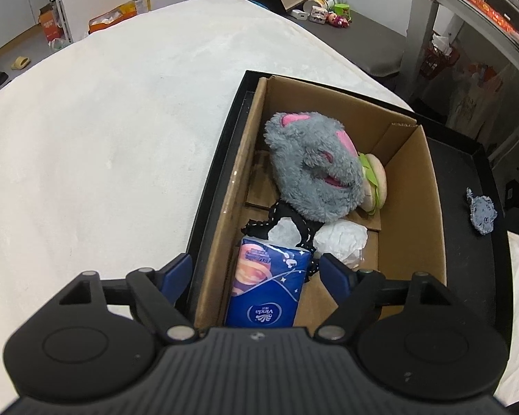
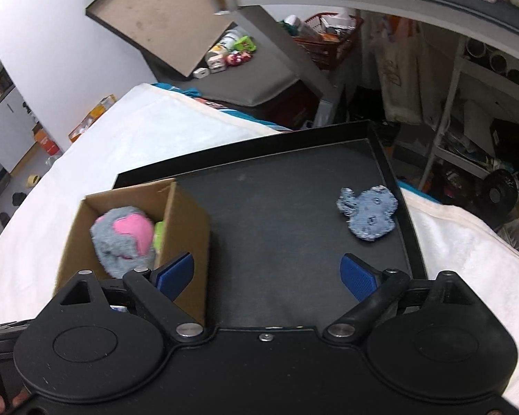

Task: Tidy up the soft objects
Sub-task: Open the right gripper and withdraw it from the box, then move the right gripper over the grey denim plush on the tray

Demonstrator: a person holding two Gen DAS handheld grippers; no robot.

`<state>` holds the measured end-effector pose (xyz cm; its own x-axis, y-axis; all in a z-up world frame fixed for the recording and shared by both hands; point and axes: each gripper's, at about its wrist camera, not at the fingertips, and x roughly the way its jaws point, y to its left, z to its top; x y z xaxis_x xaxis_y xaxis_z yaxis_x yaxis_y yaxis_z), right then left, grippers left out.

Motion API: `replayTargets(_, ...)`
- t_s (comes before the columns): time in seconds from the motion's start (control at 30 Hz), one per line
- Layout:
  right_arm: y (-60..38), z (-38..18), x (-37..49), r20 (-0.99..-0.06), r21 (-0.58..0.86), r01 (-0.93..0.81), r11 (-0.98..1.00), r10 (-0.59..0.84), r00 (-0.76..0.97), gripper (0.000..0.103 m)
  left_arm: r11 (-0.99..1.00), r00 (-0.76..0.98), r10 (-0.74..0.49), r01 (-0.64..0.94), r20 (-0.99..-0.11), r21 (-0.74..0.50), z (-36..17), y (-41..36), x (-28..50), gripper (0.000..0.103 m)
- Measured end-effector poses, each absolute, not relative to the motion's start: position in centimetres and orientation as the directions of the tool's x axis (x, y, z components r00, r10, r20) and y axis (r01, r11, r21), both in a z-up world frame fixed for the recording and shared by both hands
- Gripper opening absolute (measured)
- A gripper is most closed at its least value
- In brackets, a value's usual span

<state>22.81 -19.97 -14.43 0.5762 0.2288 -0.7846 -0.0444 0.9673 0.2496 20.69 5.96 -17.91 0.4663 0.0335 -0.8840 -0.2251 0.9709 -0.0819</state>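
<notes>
Sorting looks almost done: brown cardboard box (image 1: 411,186) holds grey-and-pink plush toy (image 1: 315,169), while small blue denim patch (image 2: 367,212) lies on black tray (image 2: 283,242). Both left gripper (image 1: 256,271) and right gripper (image 2: 266,273) are wide, empty; the right should reach forward to the patch.

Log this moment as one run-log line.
left tongs: open, over cardboard box | right tongs: open, empty | blue fabric piece: still on black tray
</notes>
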Motion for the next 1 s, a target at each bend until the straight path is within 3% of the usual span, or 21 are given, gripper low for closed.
replayTargets(0.53,-24.1,-17.4,26.1,-0.789,0.259,-0.015,0.966,0.221,0.573,0.091,0.973,0.451,0.104,-0.230,-0.887,-0.003,-18.4,4.1,21.8,0.080)
replayTargets(1.0,-25.2,-21.0,29.4,-0.812,0.224,-0.008,0.975,0.191,0.551,0.081,0.967,0.420,0.157,-0.250,-0.894,0.052,-19.3,3.4,23.1,0.080)
